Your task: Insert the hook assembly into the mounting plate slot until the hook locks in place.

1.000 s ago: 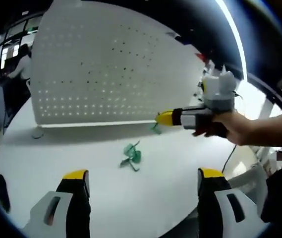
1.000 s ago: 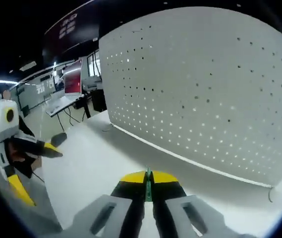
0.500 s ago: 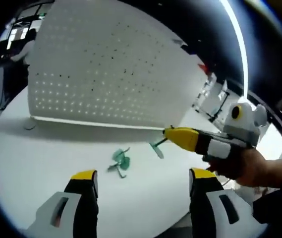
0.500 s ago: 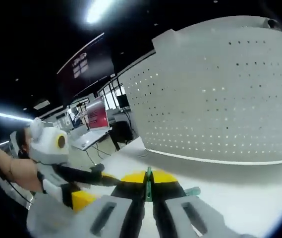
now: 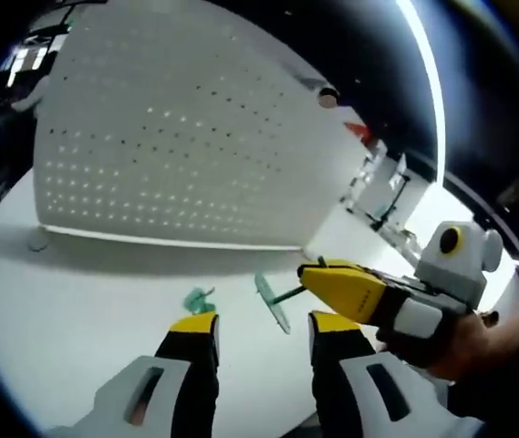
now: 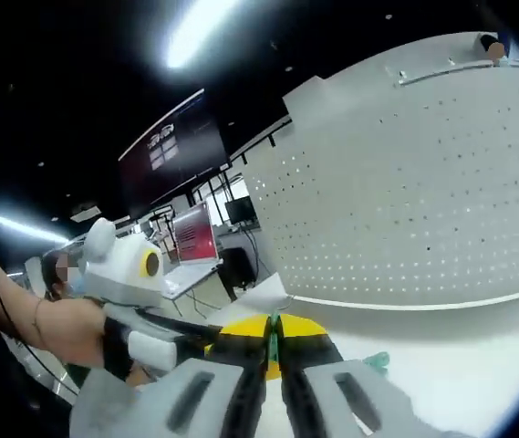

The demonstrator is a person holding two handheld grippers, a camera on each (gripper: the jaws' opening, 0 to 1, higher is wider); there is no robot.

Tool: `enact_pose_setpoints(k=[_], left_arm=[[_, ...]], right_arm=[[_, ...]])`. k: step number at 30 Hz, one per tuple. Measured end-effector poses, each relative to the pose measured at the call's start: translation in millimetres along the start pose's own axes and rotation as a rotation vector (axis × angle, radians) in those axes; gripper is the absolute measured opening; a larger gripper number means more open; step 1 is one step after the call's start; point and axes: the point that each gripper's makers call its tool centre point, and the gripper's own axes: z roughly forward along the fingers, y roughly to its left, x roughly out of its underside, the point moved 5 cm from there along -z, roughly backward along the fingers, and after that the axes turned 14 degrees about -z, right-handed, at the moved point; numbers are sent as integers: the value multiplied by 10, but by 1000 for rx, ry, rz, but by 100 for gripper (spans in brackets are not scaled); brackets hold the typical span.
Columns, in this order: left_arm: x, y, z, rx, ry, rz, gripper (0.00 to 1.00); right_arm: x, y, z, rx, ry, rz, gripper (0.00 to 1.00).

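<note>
My right gripper (image 5: 318,274) reaches in from the right, shut on a green hook piece (image 5: 273,301) whose flat end hangs just above the gap of my left gripper (image 5: 264,324). The left jaws stand narrowly open with nothing between them. A second green hook piece (image 5: 197,298) lies on the white table (image 5: 77,301) just beyond the left jaw. In the right gripper view, my right gripper (image 6: 274,327) is shut on the thin green hook piece (image 6: 274,339). The left gripper (image 6: 163,342) sits close at the left. The loose green piece (image 6: 376,361) lies at the right. The white pegboard (image 5: 168,155) stands upright behind.
The pegboard (image 6: 423,201) spans the back of the table. A person's hand (image 5: 464,342) holds the right gripper and a forearm (image 6: 54,328) the left. Desks with monitors (image 6: 195,242) stand beyond the table's far edge.
My left jaws have drawn much closer together. The right gripper has carried its green hook piece left, to just in front of the left jaws. Both views have shifted with the hands.
</note>
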Motion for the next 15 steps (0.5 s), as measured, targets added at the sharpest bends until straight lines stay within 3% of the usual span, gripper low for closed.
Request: enact_pose_setpoints(k=[7,15], left_arm=[[14,-27,-29,26,7,-36,19],[37,-78,-46,55,26,-83,7]], right_arm=[[-45,32,-17,4,-24,5,0],[-44,89,-12,-9,-26,-12,0]])
